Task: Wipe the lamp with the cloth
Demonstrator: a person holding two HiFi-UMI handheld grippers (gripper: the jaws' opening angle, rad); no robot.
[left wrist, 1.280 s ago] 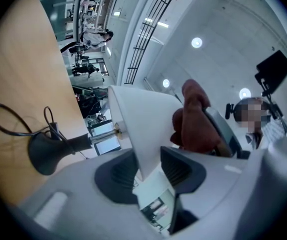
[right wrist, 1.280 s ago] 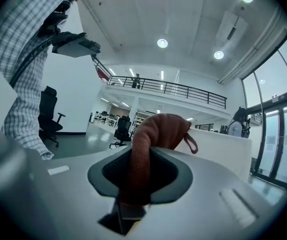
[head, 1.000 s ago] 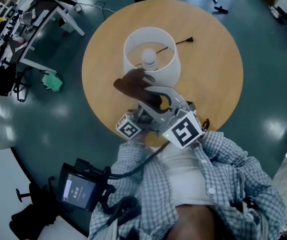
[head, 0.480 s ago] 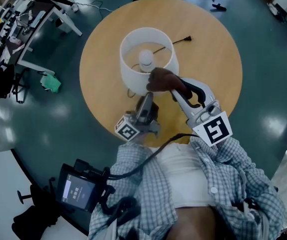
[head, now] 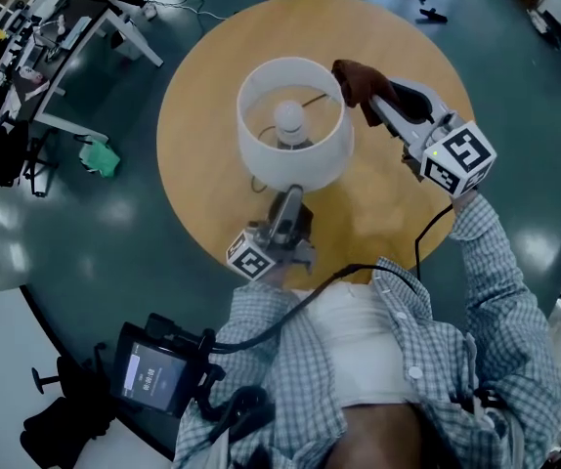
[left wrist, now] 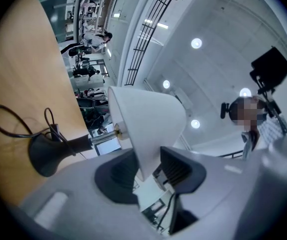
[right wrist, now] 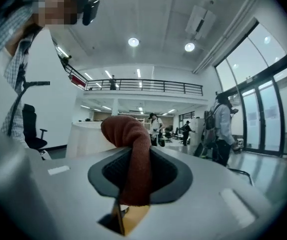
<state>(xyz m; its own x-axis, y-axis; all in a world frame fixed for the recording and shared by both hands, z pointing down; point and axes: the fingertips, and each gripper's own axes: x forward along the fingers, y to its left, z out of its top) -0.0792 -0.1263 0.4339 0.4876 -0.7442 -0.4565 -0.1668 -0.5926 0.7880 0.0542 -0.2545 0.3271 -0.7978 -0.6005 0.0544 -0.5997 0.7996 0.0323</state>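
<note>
Left claw (head: 288,198) grips the lamp (head: 290,154) shade's rim toward the surface's (head: 408,203) near edge; right claw (head: 376,104) clamps the cloth (head: 352,74) just beside the shade.

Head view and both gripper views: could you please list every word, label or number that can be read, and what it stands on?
None can be read.
The screen by the person's hip: lit lines, too small to read.
The marker cubes: black-and-white patterns, not letters.
The lamp and cloth: no print.

Bright ceiling spotlights, heavy fisheye warping — head view perhaps dimmer.
</note>
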